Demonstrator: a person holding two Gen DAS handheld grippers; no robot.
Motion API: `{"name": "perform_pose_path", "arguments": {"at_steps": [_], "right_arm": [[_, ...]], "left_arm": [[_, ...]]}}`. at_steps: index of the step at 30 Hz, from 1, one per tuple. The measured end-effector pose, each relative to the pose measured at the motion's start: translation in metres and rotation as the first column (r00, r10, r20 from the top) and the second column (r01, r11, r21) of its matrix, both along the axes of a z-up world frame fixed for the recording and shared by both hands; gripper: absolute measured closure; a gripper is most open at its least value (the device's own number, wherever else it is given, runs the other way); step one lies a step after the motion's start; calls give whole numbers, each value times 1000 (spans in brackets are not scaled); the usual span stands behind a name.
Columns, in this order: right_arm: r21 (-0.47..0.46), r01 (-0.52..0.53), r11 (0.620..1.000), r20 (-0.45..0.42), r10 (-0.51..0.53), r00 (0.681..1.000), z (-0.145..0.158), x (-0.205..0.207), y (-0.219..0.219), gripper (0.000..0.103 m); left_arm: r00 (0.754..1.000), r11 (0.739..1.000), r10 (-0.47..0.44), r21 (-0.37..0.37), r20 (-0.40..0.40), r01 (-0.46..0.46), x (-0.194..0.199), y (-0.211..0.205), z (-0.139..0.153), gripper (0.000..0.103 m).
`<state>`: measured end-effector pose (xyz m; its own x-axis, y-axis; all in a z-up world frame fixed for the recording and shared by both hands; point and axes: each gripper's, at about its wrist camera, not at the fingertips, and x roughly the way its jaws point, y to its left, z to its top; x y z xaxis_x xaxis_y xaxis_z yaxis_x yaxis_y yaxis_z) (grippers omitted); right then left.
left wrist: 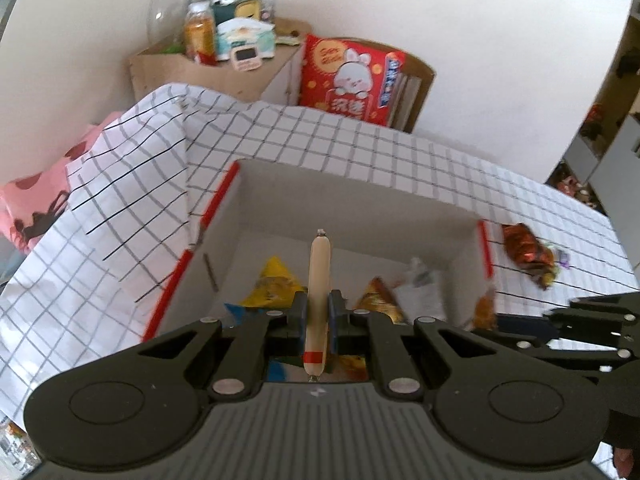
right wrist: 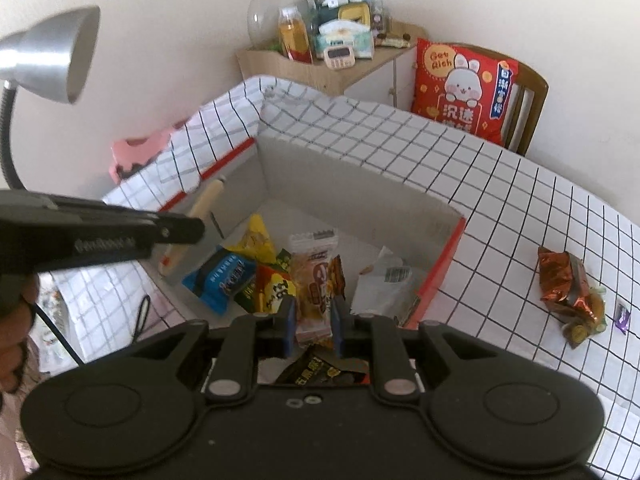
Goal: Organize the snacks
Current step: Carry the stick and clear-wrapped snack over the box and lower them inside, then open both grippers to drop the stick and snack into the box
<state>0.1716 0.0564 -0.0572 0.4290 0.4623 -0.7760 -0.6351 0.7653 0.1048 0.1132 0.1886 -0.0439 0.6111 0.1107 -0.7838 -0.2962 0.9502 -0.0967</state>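
A white box with red rim strips (left wrist: 352, 208) (right wrist: 340, 184) stands on the checked tablecloth and holds several snack packets. Over its near side my left gripper (left wrist: 318, 304) is shut on a beige sausage stick (left wrist: 319, 268) with a red band, which points away from the camera. The right wrist view shows that gripper (right wrist: 198, 229) from the side, above the box's left wall, with the sausage (right wrist: 206, 200) sticking out past it. My right gripper (right wrist: 313, 312) is shut on a pale, brown-printed snack packet (right wrist: 316, 276) above the box's contents; its fingers (left wrist: 520, 326) enter the left wrist view at the right edge.
A brown foil packet (left wrist: 524, 248) (right wrist: 560, 280) and a small purple candy (right wrist: 623, 317) lie on the cloth right of the box. A silver desk lamp (right wrist: 60, 52) hangs at upper left. Behind the table are a wooden cabinet (right wrist: 360, 76) with bottles and a red rabbit cushion (right wrist: 460, 84).
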Motion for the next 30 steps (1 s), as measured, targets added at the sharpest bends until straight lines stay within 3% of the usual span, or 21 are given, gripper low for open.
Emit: {"name": "perform_pose_path", "arguments": {"at_steps": [8,18,30], "right_arm": [[-82,0,997,-29,-2,1000,-26,11,20,86],[-159,-16,987,-45,9,999,-50,15,34,86],[-154,-3,988,-54,-5,999,-57,15,32,79]], "left_arm": [[997,1000,13,0,-73,-13,19,24,-30,93],[987,999,-45,15,-157,48,35,9,-62,93],[978,998,-57,-5,-203,58,32,-1,-79,92]]}}
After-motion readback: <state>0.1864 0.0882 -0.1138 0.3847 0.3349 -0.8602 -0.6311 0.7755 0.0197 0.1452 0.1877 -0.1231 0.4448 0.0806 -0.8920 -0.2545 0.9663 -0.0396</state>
